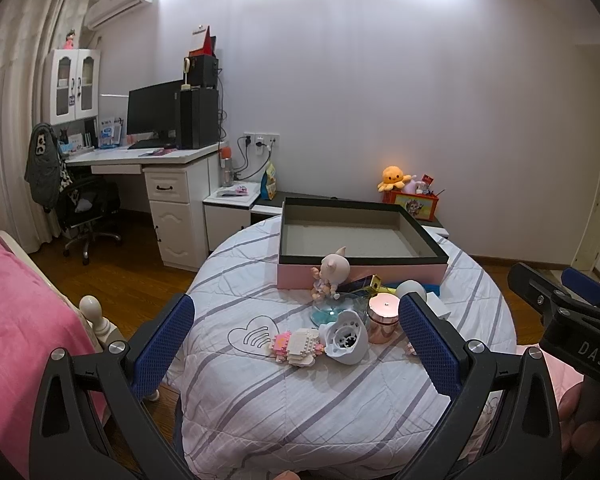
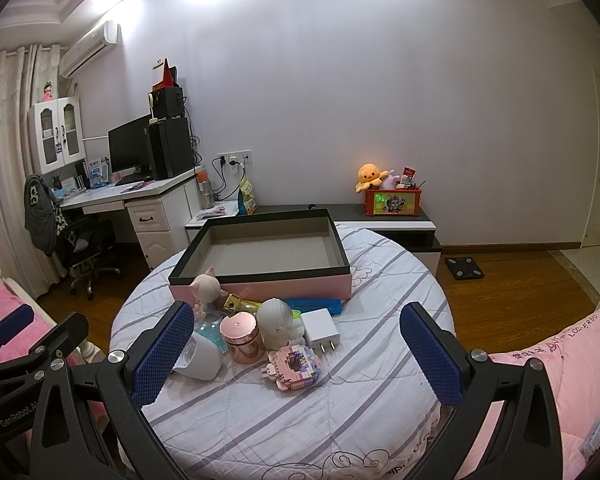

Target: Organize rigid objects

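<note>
Blue-padded fingers are standing spread wide on both tools: the left gripper and right gripper are hovering released, grasping nothing, above the near rim of the striped round table. Between them one cluster is lying: one rose-gold canister, one white charger, one block-built pink toy, one pale doll figure. Behind, one open pink box is sitting, touching nothing inside.
</note>
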`<state>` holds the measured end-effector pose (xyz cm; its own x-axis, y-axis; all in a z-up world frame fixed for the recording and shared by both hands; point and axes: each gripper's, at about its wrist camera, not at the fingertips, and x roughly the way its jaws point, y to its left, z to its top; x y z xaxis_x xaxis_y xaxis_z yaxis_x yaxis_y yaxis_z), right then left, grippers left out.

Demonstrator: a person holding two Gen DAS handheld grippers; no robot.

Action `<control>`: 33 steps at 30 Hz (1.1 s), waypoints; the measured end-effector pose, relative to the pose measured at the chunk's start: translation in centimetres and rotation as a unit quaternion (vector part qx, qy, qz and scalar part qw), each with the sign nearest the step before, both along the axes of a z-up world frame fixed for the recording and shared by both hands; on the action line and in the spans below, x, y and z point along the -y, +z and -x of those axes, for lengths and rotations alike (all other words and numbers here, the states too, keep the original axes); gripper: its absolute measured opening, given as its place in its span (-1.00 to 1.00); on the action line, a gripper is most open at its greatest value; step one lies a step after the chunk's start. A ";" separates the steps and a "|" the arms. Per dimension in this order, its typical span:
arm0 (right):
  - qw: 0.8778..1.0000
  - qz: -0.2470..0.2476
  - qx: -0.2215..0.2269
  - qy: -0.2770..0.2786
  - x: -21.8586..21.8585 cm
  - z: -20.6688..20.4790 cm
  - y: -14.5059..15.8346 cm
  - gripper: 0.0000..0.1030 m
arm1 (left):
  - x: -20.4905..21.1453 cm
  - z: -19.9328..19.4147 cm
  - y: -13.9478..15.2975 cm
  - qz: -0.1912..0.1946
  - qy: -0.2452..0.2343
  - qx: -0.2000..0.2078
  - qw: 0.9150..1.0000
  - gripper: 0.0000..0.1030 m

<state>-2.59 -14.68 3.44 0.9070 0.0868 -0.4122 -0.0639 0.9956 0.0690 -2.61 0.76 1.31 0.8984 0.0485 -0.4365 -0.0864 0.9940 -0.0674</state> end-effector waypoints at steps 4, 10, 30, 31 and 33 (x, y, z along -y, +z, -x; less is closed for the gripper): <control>1.000 0.000 0.000 0.000 0.0 0.0 0.0 1.00 | 0.0 0.1 0.0 0.000 0.000 0.002 1.000 1.00; 1.000 -0.001 0.001 0.000 0.1 0.0 0.0 1.00 | 0.1 0.0 0.1 -0.001 0.000 0.004 1.000 1.00; 1.000 -0.003 -0.017 -0.005 0.9 -0.8 -0.9 1.00 | 0.1 -0.3 -0.7 -0.006 -0.005 -0.009 1.000 1.00; 1.000 -0.003 -0.020 -0.005 1.0 -1.1 -1.2 1.00 | 0.1 -0.4 -0.9 -0.006 -0.006 -0.013 1.000 1.00; 1.000 -0.003 -0.028 -0.004 1.3 -1.6 -1.9 1.00 | 0.1 -0.9 -1.5 -0.007 -0.008 -0.020 1.000 1.00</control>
<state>-1.04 -15.95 1.57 0.8834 0.0827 -0.4613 -0.0519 0.9955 0.0790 -1.73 0.62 -0.17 0.8814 0.0413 -0.4706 -0.0732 0.9961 -0.0497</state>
